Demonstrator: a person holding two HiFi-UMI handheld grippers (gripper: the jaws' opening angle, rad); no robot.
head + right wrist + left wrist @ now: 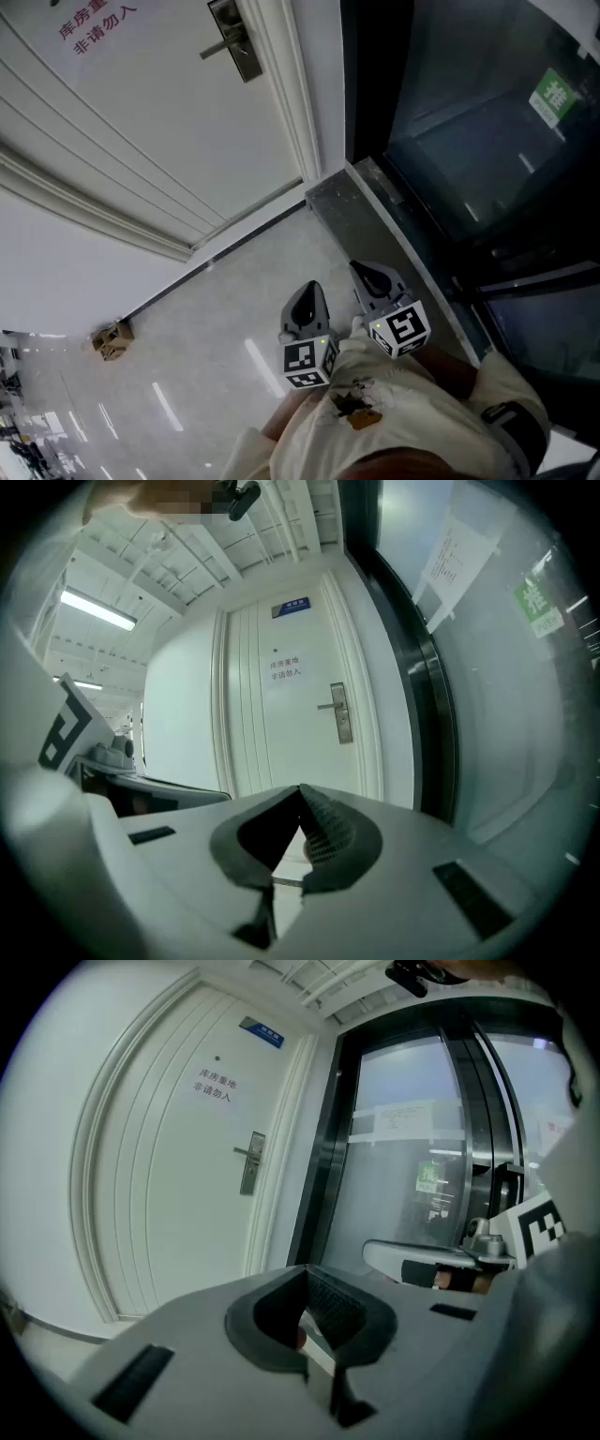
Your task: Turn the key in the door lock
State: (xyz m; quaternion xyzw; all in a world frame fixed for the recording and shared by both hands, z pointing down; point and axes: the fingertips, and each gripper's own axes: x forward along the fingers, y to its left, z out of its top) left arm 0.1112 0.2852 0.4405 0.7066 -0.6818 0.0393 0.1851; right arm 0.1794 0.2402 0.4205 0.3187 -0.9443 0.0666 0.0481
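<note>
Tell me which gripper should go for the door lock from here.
Right, marginally. The lock sits at the door's right edge, and the right gripper is on that side and slightly further forward than the left gripper. Both are shut and far from the door.

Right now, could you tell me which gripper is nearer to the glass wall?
Right. The right gripper hangs beside the glass wall; the left gripper sits on its far side, toward the door.
</note>
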